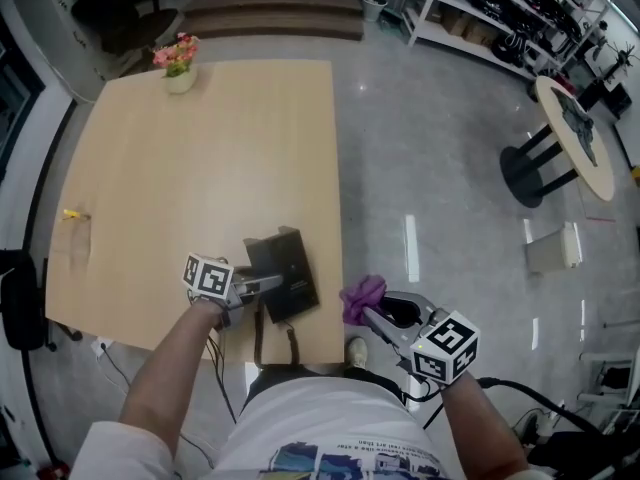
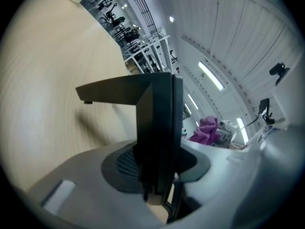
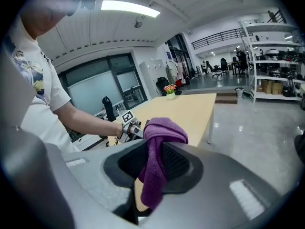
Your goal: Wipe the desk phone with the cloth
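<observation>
Lower right: right gripper (image 1: 372, 311), jaws clamped on the cloth (image 1: 362, 296), poised beside the table (image 1: 200, 168) for wiping. Lower centre: left gripper (image 1: 264, 285), jaws gripping the desk phone (image 1: 285, 268), steadies it at the table's near edge.

- No text, brand name, number or sign is legible in any view.
- Left white marker cube (image 1: 208, 276), on the left gripper (image 1: 272, 284): black-and-white square code patterns only, no characters.
- Right white marker cube (image 1: 447, 346), on the right gripper (image 1: 366, 310): the same kind of pattern, no characters.
- White T-shirt (image 1: 330, 433) with a coloured print: a line of lettering at the lower picture edge, too small to read.
</observation>
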